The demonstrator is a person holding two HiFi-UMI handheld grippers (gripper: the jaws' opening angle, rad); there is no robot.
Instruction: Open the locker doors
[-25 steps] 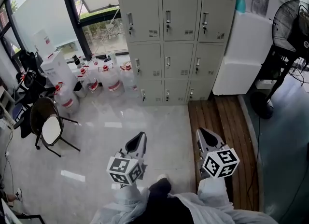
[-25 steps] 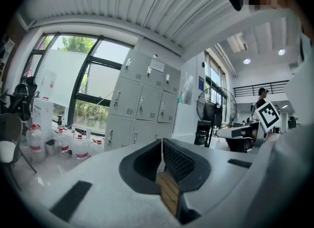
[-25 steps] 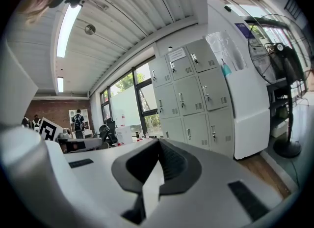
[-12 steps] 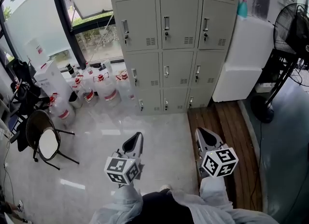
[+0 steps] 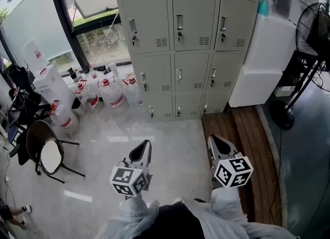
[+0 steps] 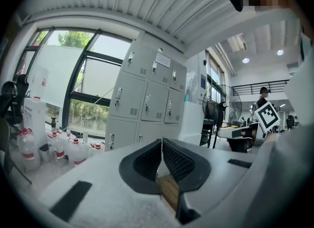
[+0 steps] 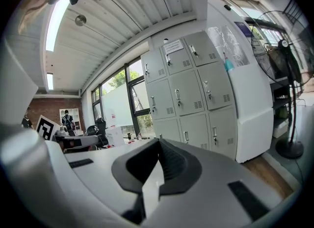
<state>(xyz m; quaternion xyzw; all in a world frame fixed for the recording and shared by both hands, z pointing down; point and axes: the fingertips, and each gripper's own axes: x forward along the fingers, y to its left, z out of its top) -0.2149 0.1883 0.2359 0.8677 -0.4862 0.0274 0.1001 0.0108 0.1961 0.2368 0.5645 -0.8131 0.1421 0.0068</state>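
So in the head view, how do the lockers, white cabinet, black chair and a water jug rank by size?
1. lockers
2. white cabinet
3. black chair
4. water jug
The black chair is nearer the camera, so its rank is less sure.

You have no writing here that can be read. The paper sheet (image 7: pixel 172 48) on an upper door of the lockers (image 5: pixel 178 52) is too small to make out. The red labels on the bottles (image 5: pixel 111 91) at the lockers' left edge show no legible letters. The posters (image 7: pixel 224 38) right of the lockers are blurred. The cubes on your left gripper (image 5: pixel 145 145) and right gripper (image 5: pixel 212 141) carry only square markers.
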